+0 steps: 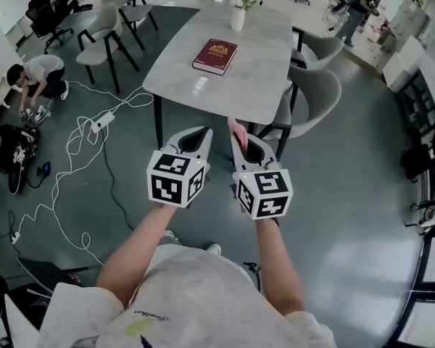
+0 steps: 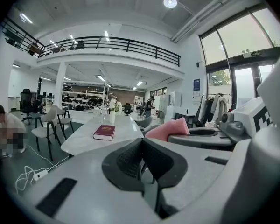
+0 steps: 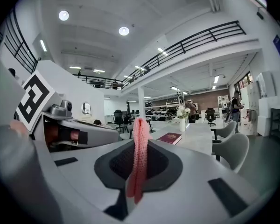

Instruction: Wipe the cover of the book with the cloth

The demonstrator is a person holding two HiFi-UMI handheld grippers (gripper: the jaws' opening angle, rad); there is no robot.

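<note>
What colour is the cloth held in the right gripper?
Pink cloth, clearest in the right gripper view.

Pale grey stone-look table [image 1: 255,78], dark red book [image 1: 215,56] lying flat near its middle, white vase of flowers [image 1: 238,14] at the far end.

The cloth [image 1: 237,130] is pink and the book [image 1: 214,56] dark red
</note>
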